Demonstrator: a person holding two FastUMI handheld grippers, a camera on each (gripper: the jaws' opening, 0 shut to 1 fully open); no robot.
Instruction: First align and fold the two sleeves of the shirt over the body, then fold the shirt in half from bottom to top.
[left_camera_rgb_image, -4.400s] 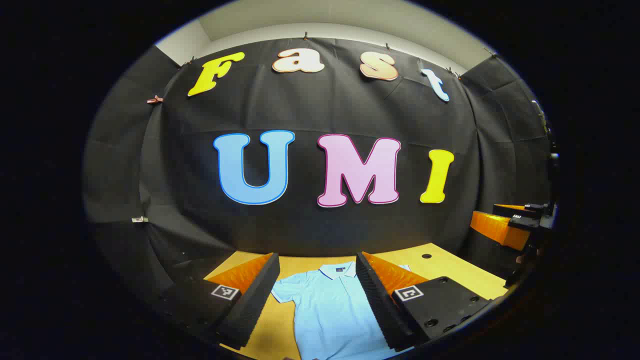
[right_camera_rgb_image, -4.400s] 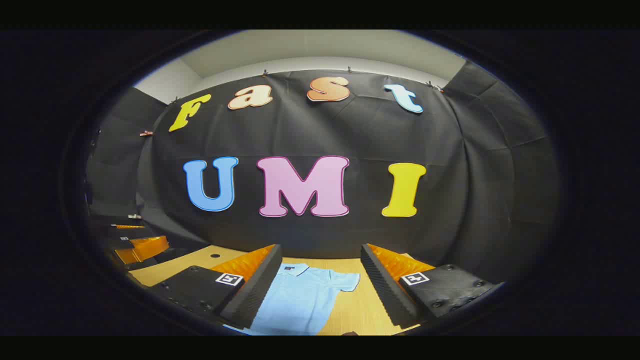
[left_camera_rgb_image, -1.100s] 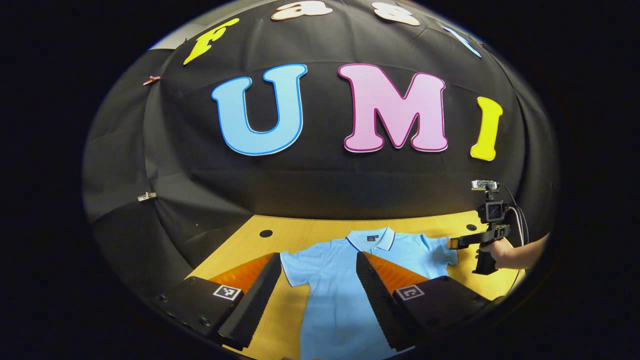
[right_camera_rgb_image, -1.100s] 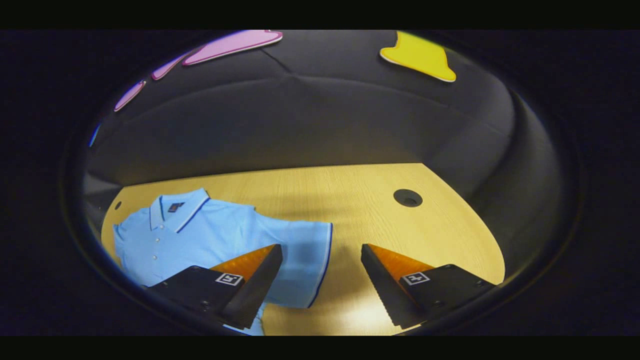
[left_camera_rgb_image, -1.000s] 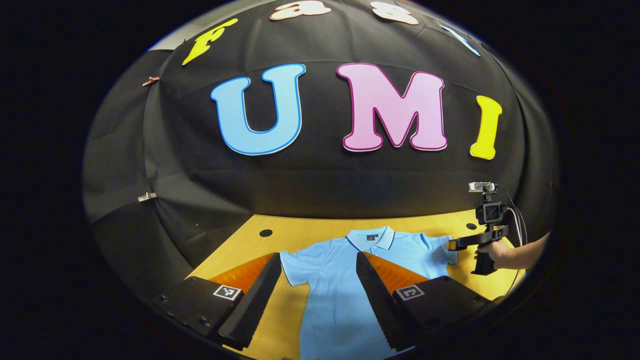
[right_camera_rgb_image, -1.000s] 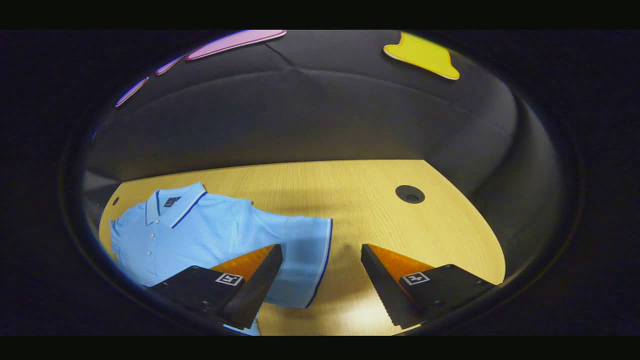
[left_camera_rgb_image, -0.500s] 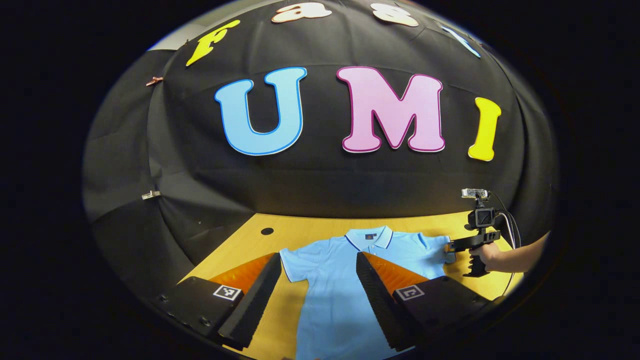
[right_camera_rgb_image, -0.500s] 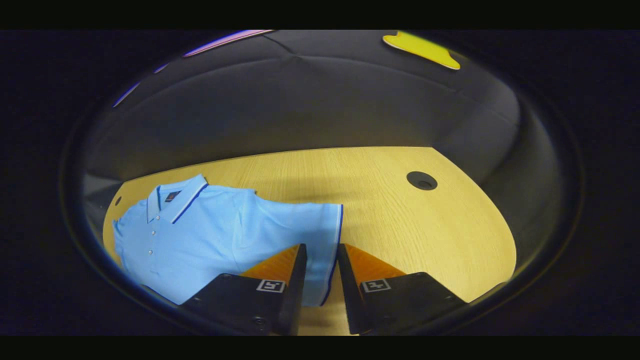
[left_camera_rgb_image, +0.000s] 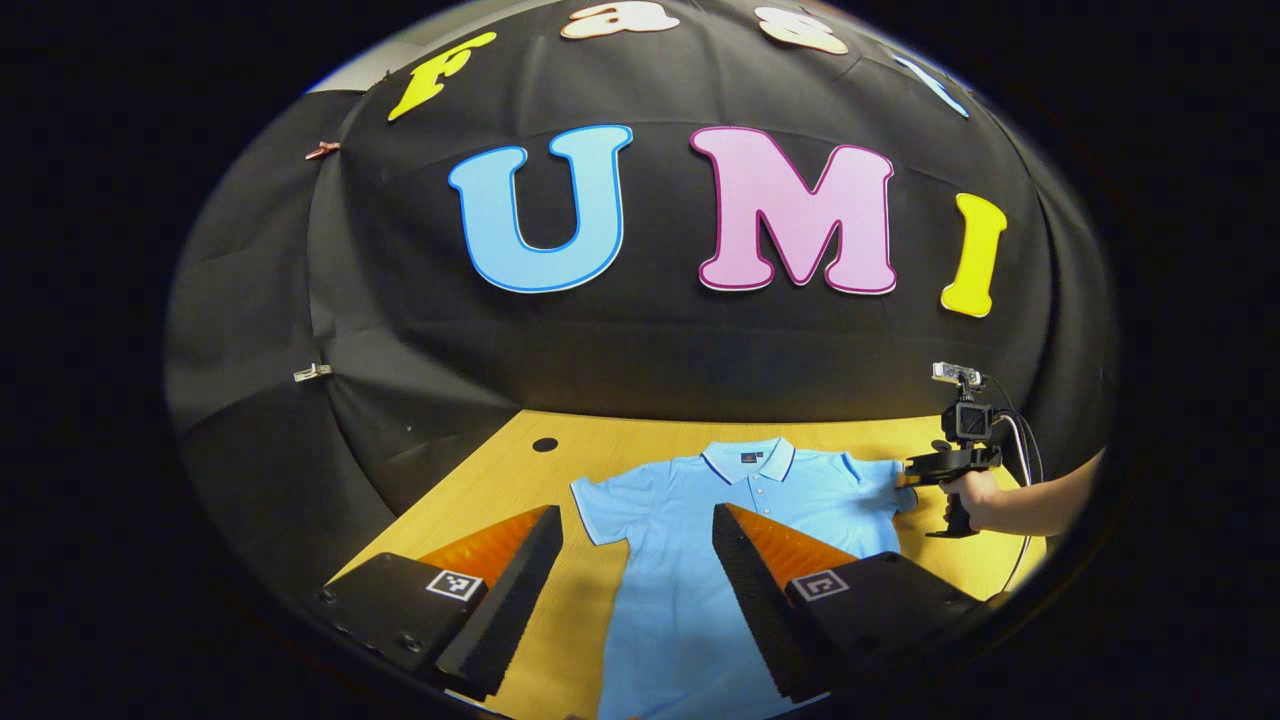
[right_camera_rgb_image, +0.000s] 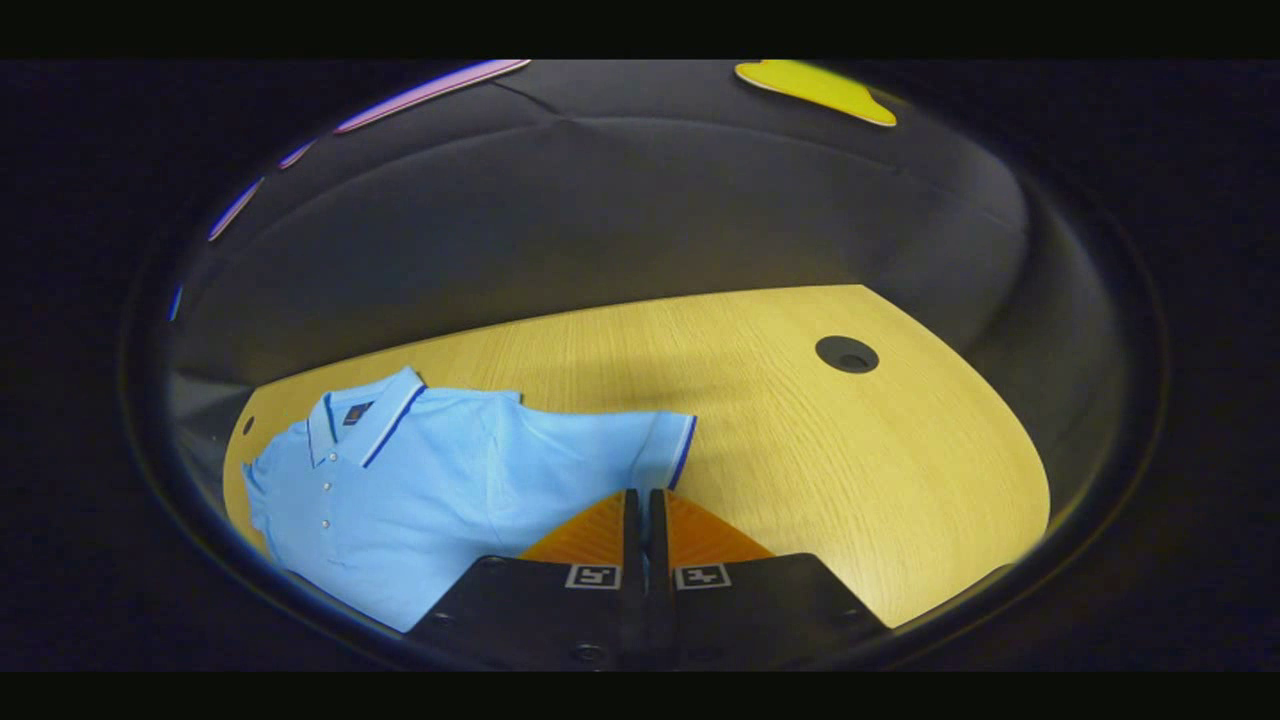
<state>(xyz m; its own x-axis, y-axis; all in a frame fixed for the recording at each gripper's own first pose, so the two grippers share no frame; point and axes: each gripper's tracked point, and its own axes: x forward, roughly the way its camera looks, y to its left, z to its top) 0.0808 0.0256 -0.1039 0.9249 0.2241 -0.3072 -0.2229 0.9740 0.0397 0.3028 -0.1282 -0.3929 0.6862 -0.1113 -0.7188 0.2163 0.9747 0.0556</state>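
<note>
A light blue polo shirt (left_camera_rgb_image: 690, 560) lies flat, face up, on the wooden table (left_camera_rgb_image: 620, 455), collar toward the booth wall. In the left gripper view my left gripper (left_camera_rgb_image: 638, 545) hangs open above the shirt's body and left sleeve (left_camera_rgb_image: 605, 505), with nothing between its fingers. In the right gripper view my right gripper (right_camera_rgb_image: 641, 505) is shut on the cuff of the shirt's (right_camera_rgb_image: 420, 500) right sleeve (right_camera_rgb_image: 640, 445). The left gripper view shows that right gripper (left_camera_rgb_image: 915, 478) farther off at the sleeve's edge, held by a hand (left_camera_rgb_image: 975, 492).
The table (right_camera_rgb_image: 830, 470) has two round cable holes, one near its back left (left_camera_rgb_image: 545, 444) and one at its back right (right_camera_rgb_image: 846, 354). Black cloth walls close the table in behind and on both sides. A forearm (left_camera_rgb_image: 1045, 500) reaches in from the right.
My right gripper has closed from open onto the right sleeve's cuff. The left gripper has stayed open and drifted slightly, hovering over the shirt.
</note>
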